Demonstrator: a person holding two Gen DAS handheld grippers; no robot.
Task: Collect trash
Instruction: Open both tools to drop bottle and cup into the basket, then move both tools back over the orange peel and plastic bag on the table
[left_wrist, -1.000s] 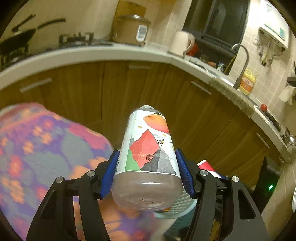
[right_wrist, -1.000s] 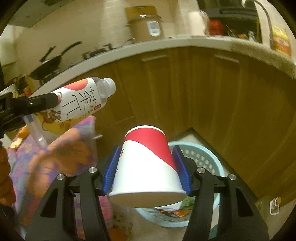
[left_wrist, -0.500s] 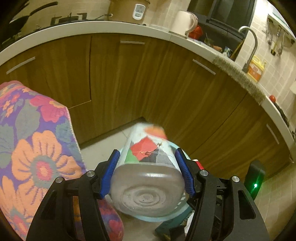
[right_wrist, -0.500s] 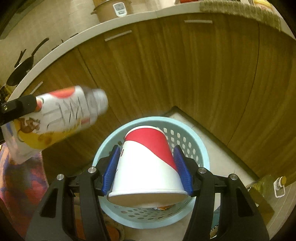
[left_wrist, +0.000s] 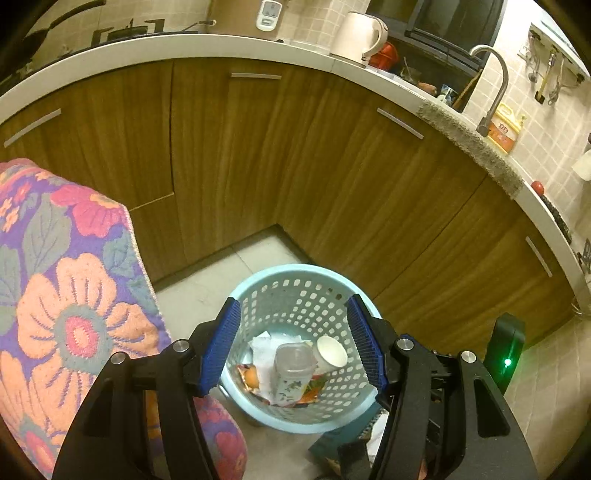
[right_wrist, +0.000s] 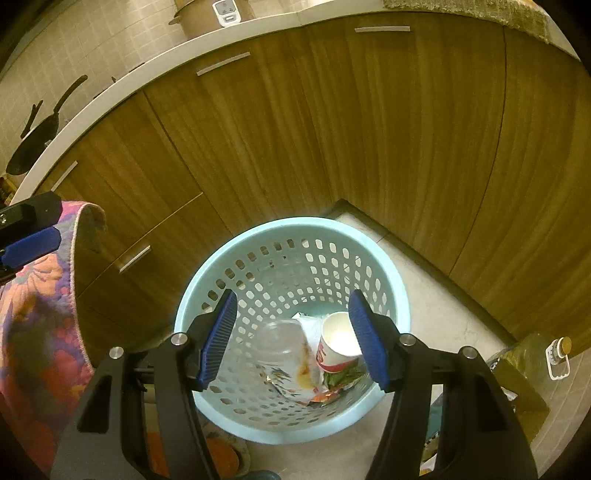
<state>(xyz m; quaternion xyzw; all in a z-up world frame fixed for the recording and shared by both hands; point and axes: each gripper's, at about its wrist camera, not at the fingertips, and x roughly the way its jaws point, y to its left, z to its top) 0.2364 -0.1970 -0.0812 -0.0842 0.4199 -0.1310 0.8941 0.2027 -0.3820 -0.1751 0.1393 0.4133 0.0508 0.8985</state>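
Observation:
A light-blue perforated basket (left_wrist: 295, 269) (right_wrist: 295, 223) stands on the floor in the cabinet corner. Inside it lie a clear plastic bottle (left_wrist: 293, 373) (right_wrist: 284, 347) with a printed label and a red-and-white paper cup (left_wrist: 330, 354) (right_wrist: 338, 345), on top of wrappers and a white tissue (left_wrist: 262, 347). My left gripper (left_wrist: 293, 301) hangs open above the basket with nothing between its blue pads. My right gripper (right_wrist: 293, 293) is also open and empty over the basket. One blue pad of the left gripper (right_wrist: 29, 236) shows at the left edge of the right wrist view.
A floral cloth (left_wrist: 74, 295) (right_wrist: 33, 314) drapes over something on the left, close to the basket. Brown cabinet doors (left_wrist: 258, 166) curve behind. A yellowish oil bottle (right_wrist: 532, 358) and a black device with a green light (left_wrist: 508, 350) stand on the floor to the right.
The bottle has left my left gripper and the cup has left my right gripper; both now lie in the basket. Both grippers came down over the basket.

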